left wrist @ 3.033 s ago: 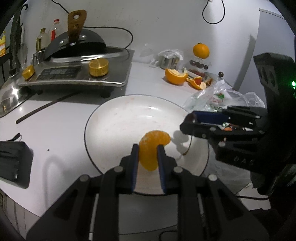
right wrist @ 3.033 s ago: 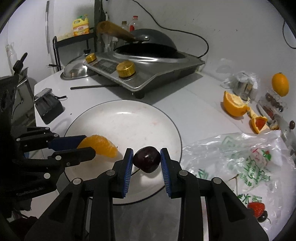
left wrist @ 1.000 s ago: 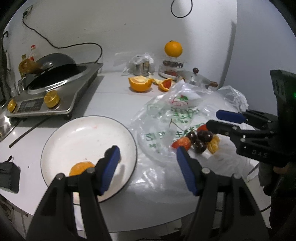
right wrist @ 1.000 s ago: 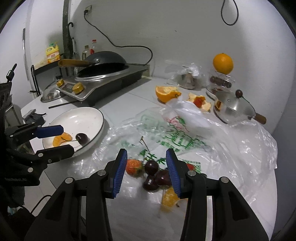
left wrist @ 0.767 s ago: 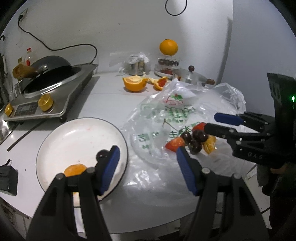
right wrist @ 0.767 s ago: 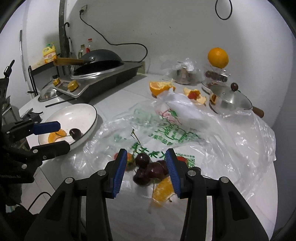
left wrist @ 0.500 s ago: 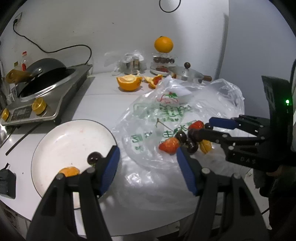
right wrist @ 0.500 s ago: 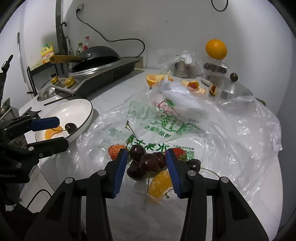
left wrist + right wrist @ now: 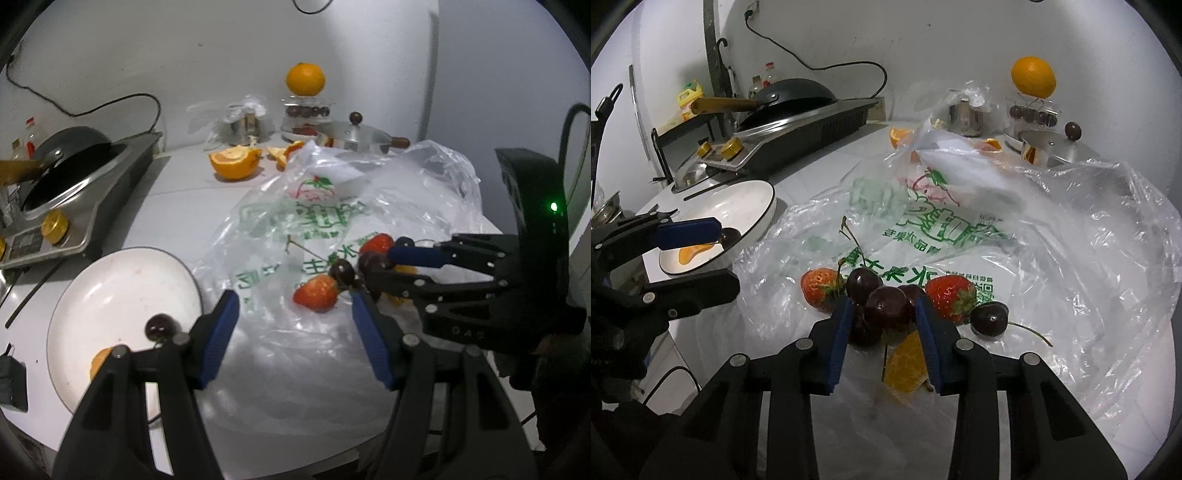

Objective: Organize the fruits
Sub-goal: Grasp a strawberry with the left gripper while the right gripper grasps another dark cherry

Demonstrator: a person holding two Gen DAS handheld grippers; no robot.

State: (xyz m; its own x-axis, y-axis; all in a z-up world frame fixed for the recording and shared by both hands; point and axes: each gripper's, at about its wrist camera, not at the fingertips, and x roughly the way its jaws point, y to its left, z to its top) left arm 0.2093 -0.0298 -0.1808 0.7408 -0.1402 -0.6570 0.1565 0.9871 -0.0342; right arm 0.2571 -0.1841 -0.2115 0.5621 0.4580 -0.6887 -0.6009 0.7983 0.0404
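A clear plastic bag lies spread on the white counter with a pile of fruit on it: two strawberries, several dark cherries and an orange segment. My right gripper is low over the pile and its jaws are closing. One cherry sits between the blue pads, which are close beside it without clearly pressing. My left gripper hovers open and empty over the bag's near edge, beside the white plate. The plate holds a cherry and an orange segment.
An induction cooker with a black wok stands at the back left. A halved orange, a steel lidded pot and a whole orange on a stand line the back wall. The counter's front edge is close below both grippers.
Both grippers left the plate, where the segment and a cherry now lie. In the last second the right gripper sank onto the cherry pile and narrowed; the left slid right over the bag.
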